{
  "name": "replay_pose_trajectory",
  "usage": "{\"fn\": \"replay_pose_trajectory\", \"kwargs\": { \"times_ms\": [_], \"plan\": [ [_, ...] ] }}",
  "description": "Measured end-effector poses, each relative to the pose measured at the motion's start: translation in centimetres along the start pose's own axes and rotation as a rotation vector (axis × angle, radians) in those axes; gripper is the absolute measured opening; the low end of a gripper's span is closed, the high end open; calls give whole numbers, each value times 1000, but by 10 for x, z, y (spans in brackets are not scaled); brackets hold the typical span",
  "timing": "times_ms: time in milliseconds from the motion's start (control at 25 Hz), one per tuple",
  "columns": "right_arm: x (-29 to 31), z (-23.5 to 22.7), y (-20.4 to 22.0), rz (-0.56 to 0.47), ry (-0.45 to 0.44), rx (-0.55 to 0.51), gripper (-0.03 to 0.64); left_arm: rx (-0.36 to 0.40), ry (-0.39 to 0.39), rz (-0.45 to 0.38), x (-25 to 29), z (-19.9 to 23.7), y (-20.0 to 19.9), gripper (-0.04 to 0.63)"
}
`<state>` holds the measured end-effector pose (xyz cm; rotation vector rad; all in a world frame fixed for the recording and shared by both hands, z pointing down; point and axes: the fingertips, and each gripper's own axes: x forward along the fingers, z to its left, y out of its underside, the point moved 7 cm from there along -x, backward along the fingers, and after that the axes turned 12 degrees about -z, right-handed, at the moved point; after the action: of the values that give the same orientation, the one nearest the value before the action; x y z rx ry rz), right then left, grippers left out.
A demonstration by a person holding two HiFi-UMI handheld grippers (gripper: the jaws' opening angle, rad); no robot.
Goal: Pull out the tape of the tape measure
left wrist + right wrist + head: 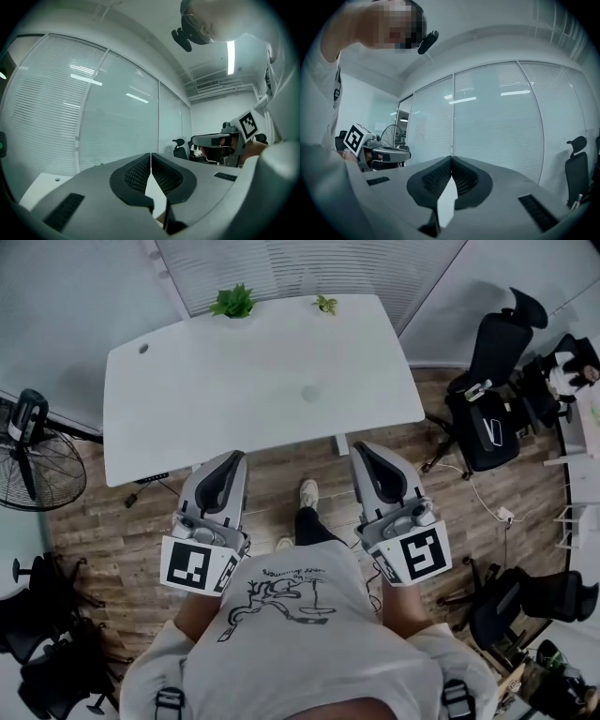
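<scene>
You stand at the near edge of the white surface (234, 399) with the left gripper (232, 459) and the right gripper (364, 450) held side by side, well apart, both level and pointing toward the surface. In the head view their tips lie at its near edge. In the left gripper view, the left jaws are pressed together, the ribbed pads meet at the tip, and nothing sits between them. The right gripper view shows the same for the right jaws: pressed together, nothing pinched. A small pale round object (309, 393) lies on the surface, right of centre and well ahead of both grippers. It is too faint for you to tell whether it is the tape measure. Two small green plants (233, 302) stand at the far edge of the surface, in front of a blind-covered glass wall (300, 268). A fan (33, 460) stands on the wooden floor (281, 479) to your left, and black office chairs (492, 381) stand to your right.
</scene>
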<state>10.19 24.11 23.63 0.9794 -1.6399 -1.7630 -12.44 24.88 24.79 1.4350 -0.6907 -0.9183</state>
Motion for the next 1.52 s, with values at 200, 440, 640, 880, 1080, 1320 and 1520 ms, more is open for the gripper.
{"fn": "replay_pose_trajectory", "kwargs": {
  "times_ms": [200,440,640,880,1080,1320,1520],
  "plan": [
    [23,-32,4,10,0,0,9,-1,3,5,40,10,4,26],
    [51,-74,5,10,-3,-2,9,-2,2,6,88,19,7,26],
    [72,-112,7,9,-9,3,9,2,-8,10,128,22,9,26],
    [95,-156,3,13,-37,-17,9,11,-25,5,174,26,11,26],
    [115,-193,1,-5,-42,-15,9,16,-40,3,210,28,13,25],
    [130,-226,4,-21,-57,-22,9,30,-71,-16,239,30,16,25],
    [136,-238,9,-15,-65,-12,9,23,-89,-1,254,34,25,21]
  ]
}}
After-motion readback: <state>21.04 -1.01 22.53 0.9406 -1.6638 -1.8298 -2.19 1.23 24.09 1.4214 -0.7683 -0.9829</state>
